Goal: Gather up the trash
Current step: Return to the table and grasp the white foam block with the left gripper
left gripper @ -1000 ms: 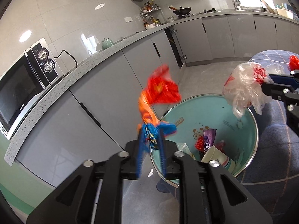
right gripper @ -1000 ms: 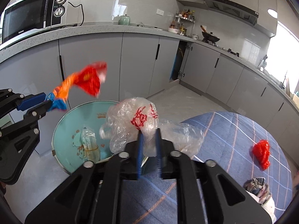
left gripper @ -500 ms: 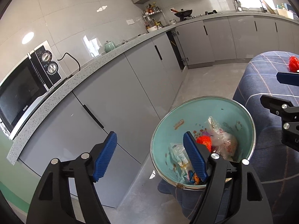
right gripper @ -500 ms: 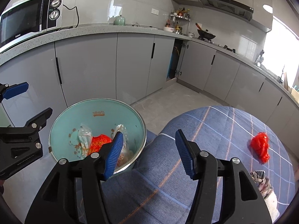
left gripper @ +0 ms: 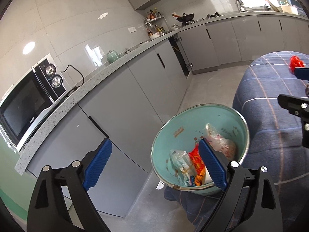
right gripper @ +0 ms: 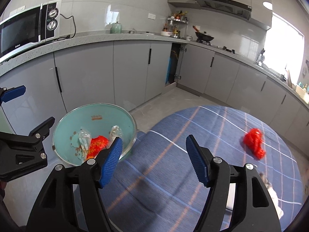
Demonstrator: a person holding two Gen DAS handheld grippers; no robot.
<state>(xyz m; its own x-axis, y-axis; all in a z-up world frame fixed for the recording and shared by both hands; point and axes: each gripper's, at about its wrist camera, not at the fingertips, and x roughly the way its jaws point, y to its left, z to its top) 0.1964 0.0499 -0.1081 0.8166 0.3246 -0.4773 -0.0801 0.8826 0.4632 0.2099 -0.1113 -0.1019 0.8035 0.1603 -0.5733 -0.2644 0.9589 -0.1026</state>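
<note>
- Left gripper (left gripper: 154, 164) and right gripper (right gripper: 153, 160): ribbed blue pads spread wide, holding nothing.
- Round teal bin (right gripper: 96, 114), metal-rimmed, holds crinkled wrappers (left gripper: 195, 162).
- Crumpled red bag (right gripper: 254, 143) lies far right on the checked blue cloth (right gripper: 173, 174).

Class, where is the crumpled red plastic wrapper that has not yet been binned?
The crumpled red plastic wrapper lies on the blue checked tablecloth, right of the open right gripper and far from the teal bin.

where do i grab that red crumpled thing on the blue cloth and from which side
Take the red crumpled wrapper across its narrower middle, coming down from above with the right gripper, whose jaws are already open. It lies loose and low on the blue checked cloth with nothing touching it, and its soft, bunched folds should squeeze into the jaws easily.
</note>
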